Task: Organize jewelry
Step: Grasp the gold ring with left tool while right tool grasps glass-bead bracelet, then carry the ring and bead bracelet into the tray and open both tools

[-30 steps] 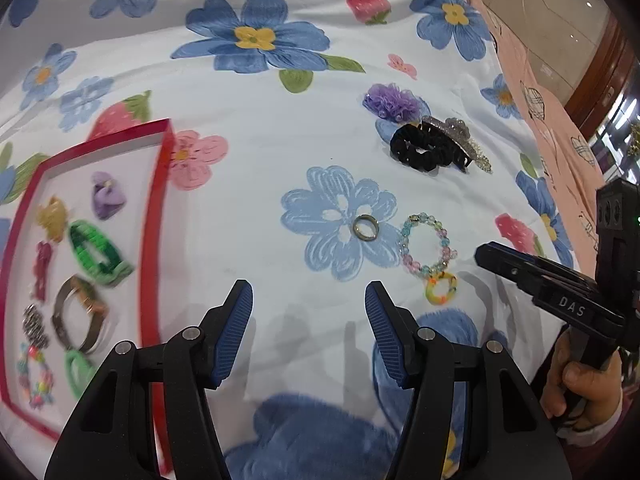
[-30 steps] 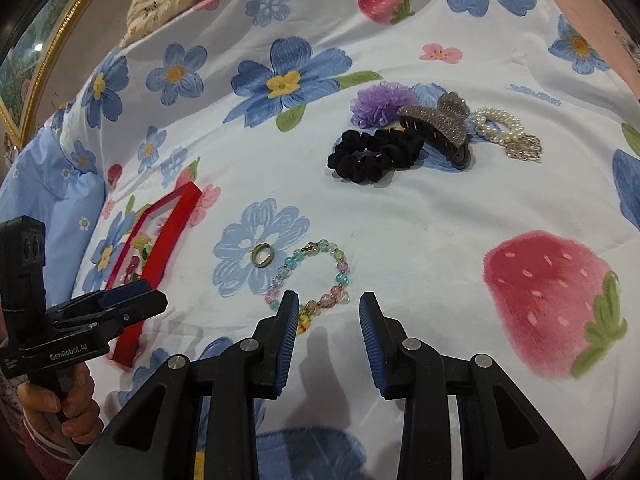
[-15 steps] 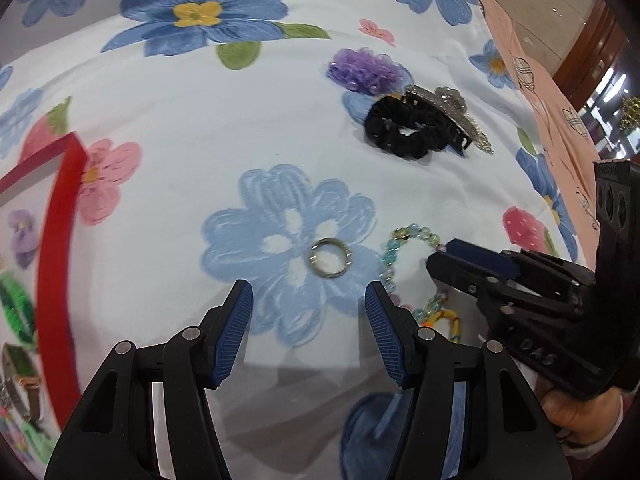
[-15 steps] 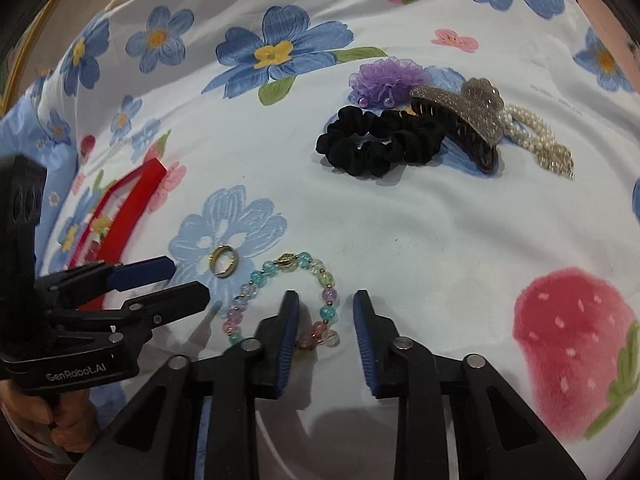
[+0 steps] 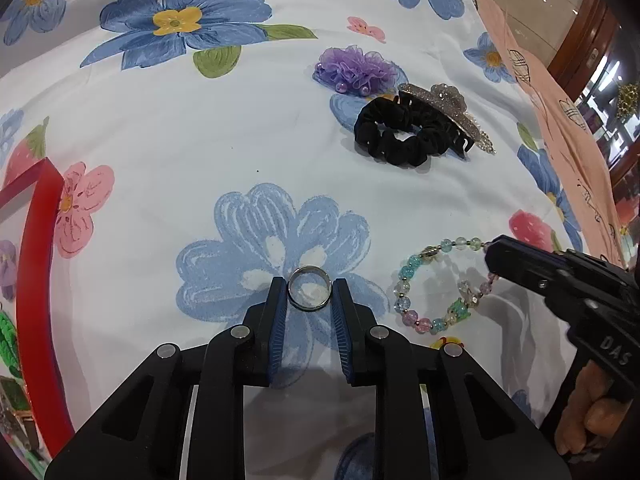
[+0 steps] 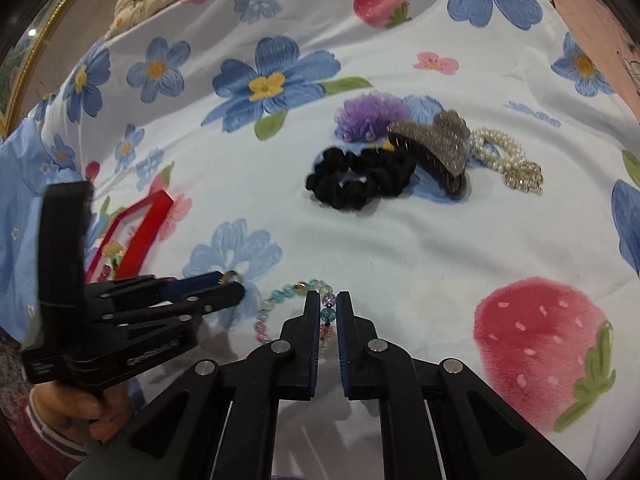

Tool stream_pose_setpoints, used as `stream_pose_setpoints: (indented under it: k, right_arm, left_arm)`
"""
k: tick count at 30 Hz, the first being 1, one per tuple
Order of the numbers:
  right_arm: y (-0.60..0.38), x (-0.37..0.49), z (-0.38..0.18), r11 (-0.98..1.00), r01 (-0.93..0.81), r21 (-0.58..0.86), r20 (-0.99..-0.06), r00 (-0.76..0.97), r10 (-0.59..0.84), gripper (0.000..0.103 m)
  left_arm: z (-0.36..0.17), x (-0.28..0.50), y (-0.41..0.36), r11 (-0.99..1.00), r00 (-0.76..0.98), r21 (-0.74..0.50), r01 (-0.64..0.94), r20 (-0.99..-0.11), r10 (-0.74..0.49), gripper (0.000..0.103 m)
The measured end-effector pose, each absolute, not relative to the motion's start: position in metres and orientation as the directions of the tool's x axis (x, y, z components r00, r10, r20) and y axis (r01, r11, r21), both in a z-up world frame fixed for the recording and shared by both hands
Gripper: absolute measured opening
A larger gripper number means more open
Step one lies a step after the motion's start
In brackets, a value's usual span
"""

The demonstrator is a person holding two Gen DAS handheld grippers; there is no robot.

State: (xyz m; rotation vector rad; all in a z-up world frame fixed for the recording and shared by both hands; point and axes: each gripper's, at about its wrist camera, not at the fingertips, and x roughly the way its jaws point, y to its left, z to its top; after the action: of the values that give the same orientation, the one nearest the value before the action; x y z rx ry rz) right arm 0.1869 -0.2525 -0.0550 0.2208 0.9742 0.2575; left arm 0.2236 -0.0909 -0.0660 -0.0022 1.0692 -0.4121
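Floral bedsheet fills both views. Right gripper fingers have just closed onto the beaded bracelet, pinching one side of its flat loop. Left gripper fingers have just closed, clamping the silver ring, which lies flat, opening upward.

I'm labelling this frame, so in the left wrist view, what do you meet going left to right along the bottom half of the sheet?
Red tray → ring in the left gripper → bead bracelet → right gripper.
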Motion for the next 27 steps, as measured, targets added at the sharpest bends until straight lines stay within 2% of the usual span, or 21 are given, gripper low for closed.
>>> stream_pose_setpoints:
  k: [13,27]
  right_arm:
    - [-0.234,0.174,-0.019,0.919,-0.189,0.346,-0.724,0.57,0.389,0.007]
    - [-0.177,0.159,0.01,0.877,-0.323,0.355,-0.673,0.562,0.48,0.007]
  left_arm:
    - [-0.029,0.184,-0.051,0.928,0.48,-0.254,0.271,-0.8,-0.359,0.021]
    - [0.004,0.13,0.024,0.954,0.578,-0.261,0.15,-0.76,-0.299,0.021]
